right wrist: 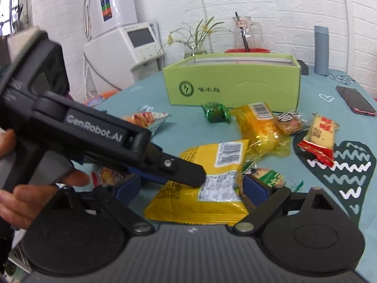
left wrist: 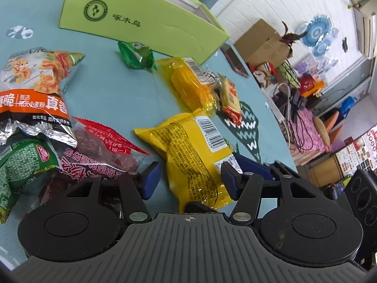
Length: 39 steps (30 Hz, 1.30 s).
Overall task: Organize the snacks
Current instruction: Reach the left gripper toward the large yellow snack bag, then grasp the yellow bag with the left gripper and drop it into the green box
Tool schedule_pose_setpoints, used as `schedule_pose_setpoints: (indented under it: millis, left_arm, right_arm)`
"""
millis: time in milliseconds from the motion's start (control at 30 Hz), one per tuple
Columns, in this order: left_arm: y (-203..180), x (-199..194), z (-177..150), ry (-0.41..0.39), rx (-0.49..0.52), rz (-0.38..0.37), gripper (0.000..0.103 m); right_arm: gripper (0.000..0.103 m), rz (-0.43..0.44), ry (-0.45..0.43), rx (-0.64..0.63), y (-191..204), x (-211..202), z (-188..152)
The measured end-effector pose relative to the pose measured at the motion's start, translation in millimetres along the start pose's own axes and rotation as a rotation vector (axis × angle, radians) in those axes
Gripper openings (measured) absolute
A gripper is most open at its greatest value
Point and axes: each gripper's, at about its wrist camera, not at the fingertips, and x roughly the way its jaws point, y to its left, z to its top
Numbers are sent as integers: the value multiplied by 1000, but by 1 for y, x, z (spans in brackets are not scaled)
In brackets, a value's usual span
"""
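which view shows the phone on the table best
The right wrist view: the whole phone lies unobstructed on the teal tablecloth. The left wrist view catches it only edge-on beside the green box corner.

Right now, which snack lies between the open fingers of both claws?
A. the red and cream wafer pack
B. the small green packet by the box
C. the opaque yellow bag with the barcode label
C: the opaque yellow bag sits between the left claw fingers, and the right claw frames it too.
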Motion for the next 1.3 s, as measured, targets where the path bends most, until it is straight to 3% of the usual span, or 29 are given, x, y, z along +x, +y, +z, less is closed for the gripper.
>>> schedule_pose_setpoints:
  millis: [33, 100, 133, 333, 500, 700, 833, 933, 1000, 1100, 1200, 1300]
  left_arm:
    - [-1, 0, -2, -6, 13, 0, 35]
    - [-2, 4, -4, 13, 33, -3, 16]
    - [-3, 3, -3, 10, 38, 7, 12]
    - [-19, -15, 26, -64, 97, -29, 11]
    - [-20, -24, 81, -138, 130, -5, 11]
    - [-13, -22, 175, -241, 188, 116, 11]
    - [13, 2, 224, -228, 174, 191, 11]
    - [39, 25, 244, -197, 135, 233, 11]
    - [53, 39, 248, -185, 123, 249, 13]
    - [64, 46, 252, -207, 121, 273, 31]
    - [62, 25, 247, -254, 114, 245, 34]
    - [49, -10, 233, -315, 128, 213, 41]
  right_arm:
    - [90, -16, 2, -27, 5, 3, -1]
    - [73, -31, 21, -72, 15, 4, 0]
    - [72, -33, 21, -81, 17, 3, 2]
    - [71, -53, -59, -113, 12, -5, 35]
    - [72, -43, -116, -166, 4, 21, 88]
    - [75, -11, -133, -239, -6, 92, 175]
    - [75, 21, -76, -221, -21, 150, 209]
    - [78, 42, -19, -196, -30, 191, 216]
    - [81, 42, 4, -194, -32, 211, 213]
    - [83, 57, -4, -166, -39, 213, 210]
    - [92, 54, -76, -163, -37, 179, 207]
    - [93, 46, -147, -199, -23, 129, 194]
